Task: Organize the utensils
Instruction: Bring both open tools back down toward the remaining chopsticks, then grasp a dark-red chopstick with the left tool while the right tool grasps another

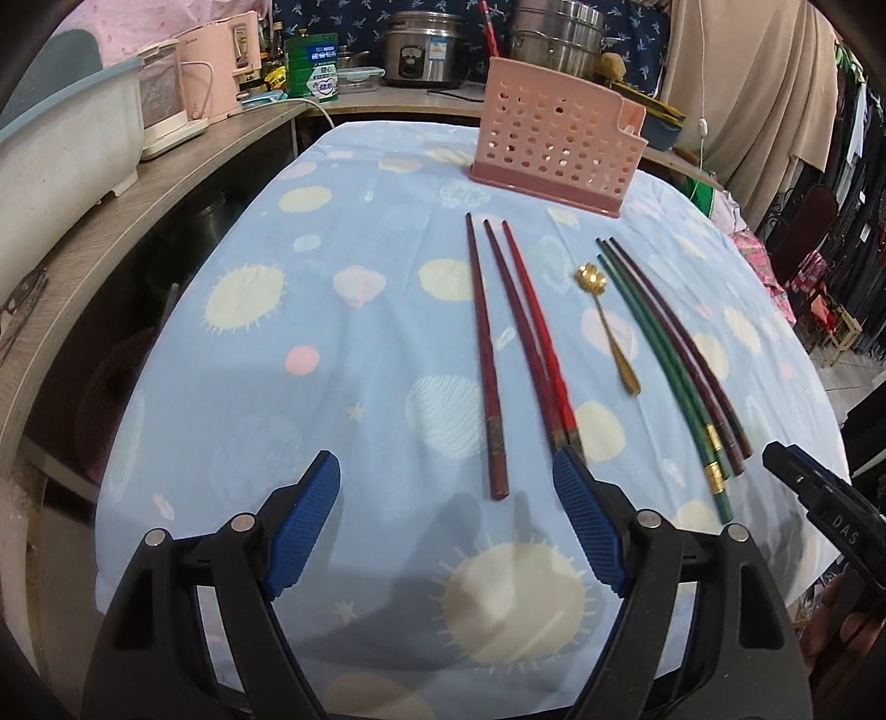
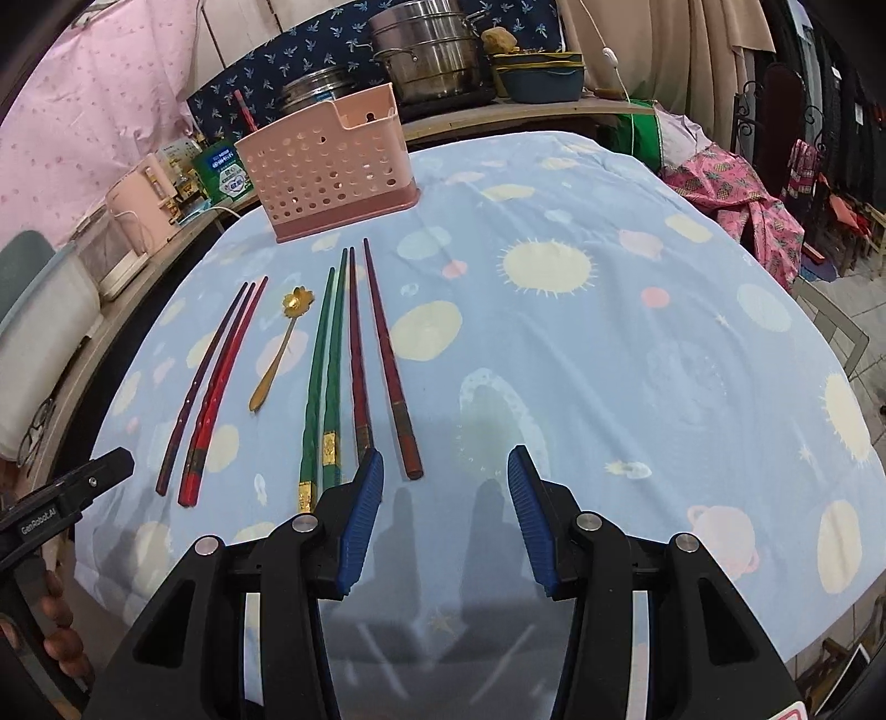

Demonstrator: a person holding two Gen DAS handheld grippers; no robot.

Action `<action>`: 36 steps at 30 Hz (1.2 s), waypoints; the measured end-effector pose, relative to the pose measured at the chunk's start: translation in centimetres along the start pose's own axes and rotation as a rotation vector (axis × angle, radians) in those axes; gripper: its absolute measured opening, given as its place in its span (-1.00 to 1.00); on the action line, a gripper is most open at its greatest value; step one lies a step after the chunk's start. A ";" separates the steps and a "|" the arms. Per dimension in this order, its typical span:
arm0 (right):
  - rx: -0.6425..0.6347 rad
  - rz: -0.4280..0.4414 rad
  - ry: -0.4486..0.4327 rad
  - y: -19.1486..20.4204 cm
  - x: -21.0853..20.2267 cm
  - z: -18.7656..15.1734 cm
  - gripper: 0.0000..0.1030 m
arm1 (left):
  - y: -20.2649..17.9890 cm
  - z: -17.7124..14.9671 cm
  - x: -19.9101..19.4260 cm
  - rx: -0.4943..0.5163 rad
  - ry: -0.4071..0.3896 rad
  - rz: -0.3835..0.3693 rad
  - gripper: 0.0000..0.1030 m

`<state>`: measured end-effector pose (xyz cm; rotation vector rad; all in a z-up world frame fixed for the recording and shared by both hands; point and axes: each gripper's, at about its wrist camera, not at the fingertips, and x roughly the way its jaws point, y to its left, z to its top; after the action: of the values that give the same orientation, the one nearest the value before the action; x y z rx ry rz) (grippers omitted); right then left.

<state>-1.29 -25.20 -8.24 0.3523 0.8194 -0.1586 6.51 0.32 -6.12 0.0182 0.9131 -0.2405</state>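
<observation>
A pink perforated utensil holder (image 1: 554, 144) (image 2: 326, 171) stands at the far side of the table. Three red chopsticks (image 1: 520, 332) (image 2: 216, 387) lie in front of it, beside a gold flower-headed spoon (image 1: 606, 327) (image 2: 279, 349). Two green chopsticks (image 1: 659, 365) (image 2: 326, 365) and two dark maroon ones (image 1: 692, 349) (image 2: 382, 354) lie further right. My left gripper (image 1: 446, 471) is open and empty, just short of the red chopsticks' near ends. My right gripper (image 2: 446, 465) is open and empty, to the right of the maroon chopsticks' near ends.
The table carries a light blue cloth with sun and planet prints (image 1: 332, 332) (image 2: 609, 332). A wooden shelf (image 1: 111, 221) with appliances runs along the left. Steel pots (image 2: 432, 50) stand behind the holder. Clothes racks (image 2: 803, 166) are on the right.
</observation>
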 end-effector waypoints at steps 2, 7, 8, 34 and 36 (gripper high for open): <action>-0.001 0.004 0.000 0.2 0.1 -0.2 -0.11 | 0.0 -0.2 0.3 0.008 -0.005 0.026 0.46; -0.017 0.001 -0.002 0.7 0.4 -0.3 -0.11 | -0.2 -0.6 0.9 0.020 -0.006 0.059 0.45; -0.017 0.001 0.000 0.6 0.4 -0.3 -0.11 | -0.2 -0.6 1.1 0.019 -0.002 0.059 0.45; -0.047 0.003 -0.003 1.3 2.2 0.3 -0.38 | -0.6 -0.3 3.0 0.036 0.007 0.087 0.14; -0.051 0.006 -0.004 1.4 2.3 0.3 -0.44 | -0.7 -0.3 3.1 0.038 0.005 0.087 0.08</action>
<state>0.81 -24.00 -9.40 0.3064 0.8170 -0.1321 7.97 -0.90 -8.67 0.0937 0.9105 -0.1764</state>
